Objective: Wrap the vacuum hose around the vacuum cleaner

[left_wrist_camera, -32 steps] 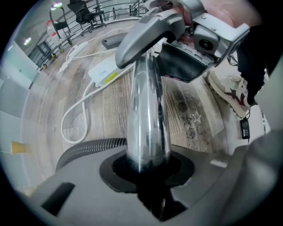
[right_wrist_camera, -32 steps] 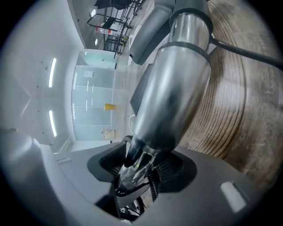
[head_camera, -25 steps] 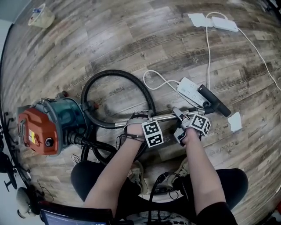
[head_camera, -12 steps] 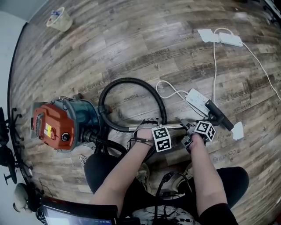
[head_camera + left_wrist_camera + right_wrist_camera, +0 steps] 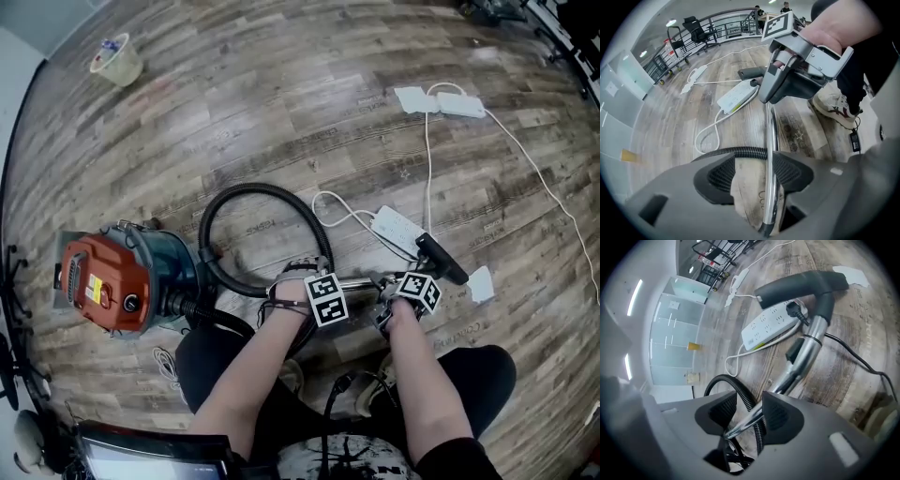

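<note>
The round plastic canister vacuum cleaner (image 5: 103,286) is finished in orange-red at its lid and teal on its body. Its ribbed flexible hose (image 5: 258,187) is coloured black, its metal tube (image 5: 771,140) mirror-chrome. The oblong plastic power strip (image 5: 398,230) is white. The plank floor (image 5: 281,94) is patterned with weathered grey-brown wood grain.

Open-plan office: office chair (image 5: 696,28), railing (image 5: 729,22), glass partition (image 5: 677,333).

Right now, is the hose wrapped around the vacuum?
No: the hose lies in an open loop on the floor beside the vacuum, not around it.
</note>
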